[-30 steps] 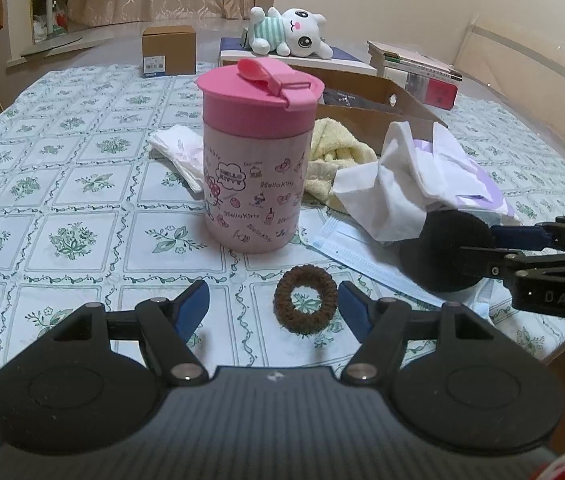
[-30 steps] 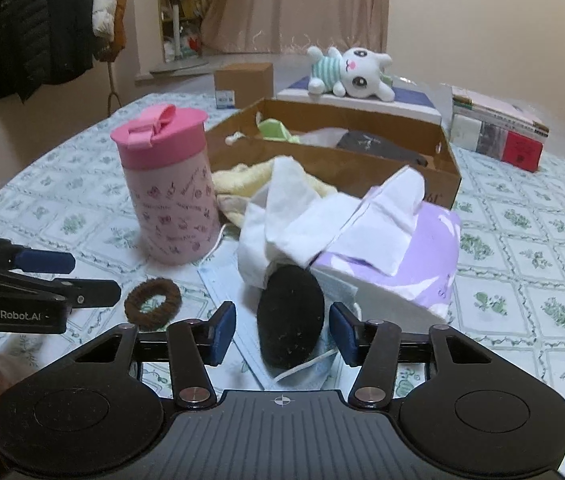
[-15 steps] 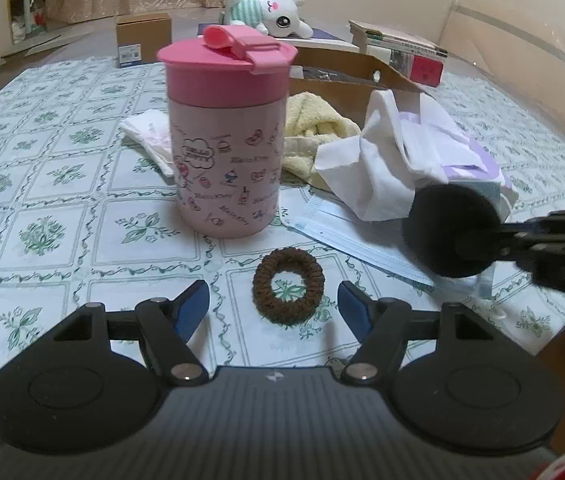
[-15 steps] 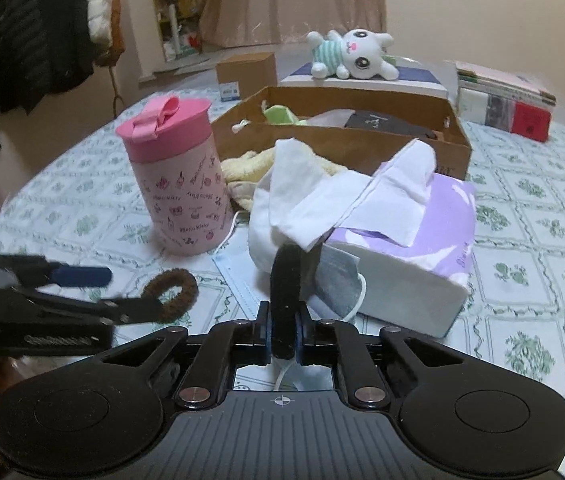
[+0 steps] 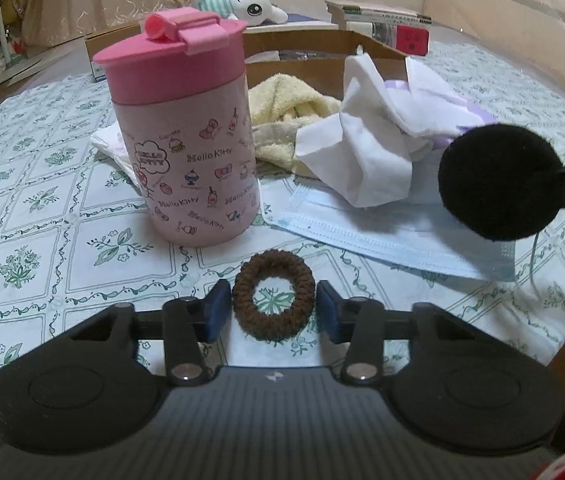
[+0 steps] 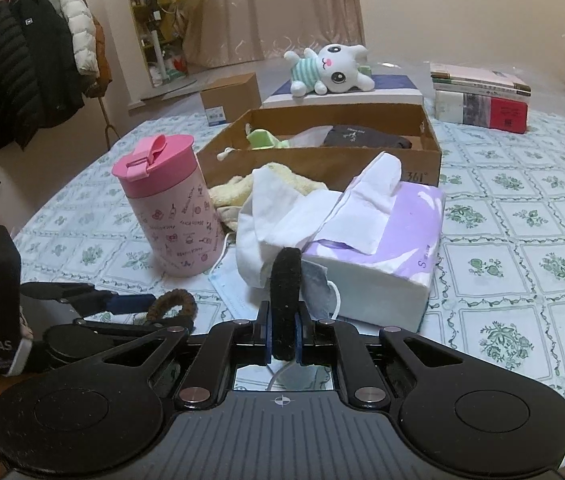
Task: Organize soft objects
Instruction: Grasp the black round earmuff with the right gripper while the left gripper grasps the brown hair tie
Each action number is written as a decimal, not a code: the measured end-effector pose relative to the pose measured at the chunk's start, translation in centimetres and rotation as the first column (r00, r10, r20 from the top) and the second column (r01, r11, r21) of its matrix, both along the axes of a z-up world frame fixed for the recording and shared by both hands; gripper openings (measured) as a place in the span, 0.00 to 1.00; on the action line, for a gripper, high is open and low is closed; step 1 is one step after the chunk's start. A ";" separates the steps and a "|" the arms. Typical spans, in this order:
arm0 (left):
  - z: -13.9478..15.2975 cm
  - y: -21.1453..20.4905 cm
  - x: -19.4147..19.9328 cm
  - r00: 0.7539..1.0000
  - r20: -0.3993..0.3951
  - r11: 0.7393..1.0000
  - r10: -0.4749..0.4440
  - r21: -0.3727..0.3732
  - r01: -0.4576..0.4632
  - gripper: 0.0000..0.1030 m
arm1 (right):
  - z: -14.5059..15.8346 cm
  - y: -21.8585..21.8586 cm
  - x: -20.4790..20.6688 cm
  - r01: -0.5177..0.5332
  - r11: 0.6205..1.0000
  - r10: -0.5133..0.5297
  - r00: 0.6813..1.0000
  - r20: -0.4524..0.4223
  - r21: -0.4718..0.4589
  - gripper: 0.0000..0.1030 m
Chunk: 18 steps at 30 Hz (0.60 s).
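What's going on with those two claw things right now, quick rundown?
Right gripper shut on black pad, lifted. Left gripper open around brown hair tie lying on table. Pink cup just beyond; nothing blocking.

- Before your left gripper, a hair tie lay on the table.
- Behind it stood a tumbler.
- Right of that lay a face mask, with a cardboard box behind.
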<state>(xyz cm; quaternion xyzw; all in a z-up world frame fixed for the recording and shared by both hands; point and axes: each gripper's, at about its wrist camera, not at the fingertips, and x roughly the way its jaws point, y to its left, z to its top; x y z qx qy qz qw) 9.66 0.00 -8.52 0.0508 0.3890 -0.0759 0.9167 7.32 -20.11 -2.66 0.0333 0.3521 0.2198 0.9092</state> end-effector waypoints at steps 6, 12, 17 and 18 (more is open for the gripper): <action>0.3 0.1 -0.4 1.000 -0.003 1.000 -0.009 0.002 0.009 0.17 | 0.2 -0.1 -0.4 0.000 1.000 0.000 1.000 0.006 0.002 0.10; 1.5 0.3 -1.5 1.000 0.009 1.000 -0.014 -0.015 0.014 0.16 | 1.0 -0.3 -1.2 0.005 1.000 -0.006 1.000 0.016 0.027 0.10; 3.3 0.2 -2.4 0.999 0.044 1.000 -0.020 -0.018 0.021 0.15 | 2.3 -0.5 -2.2 0.006 0.999 -0.008 0.999 0.039 0.043 0.10; 3.7 0.2 -2.6 0.998 0.052 1.000 -0.023 -0.020 0.024 0.15 | 2.6 -0.6 -2.3 0.008 0.999 -0.010 0.999 0.045 0.046 0.10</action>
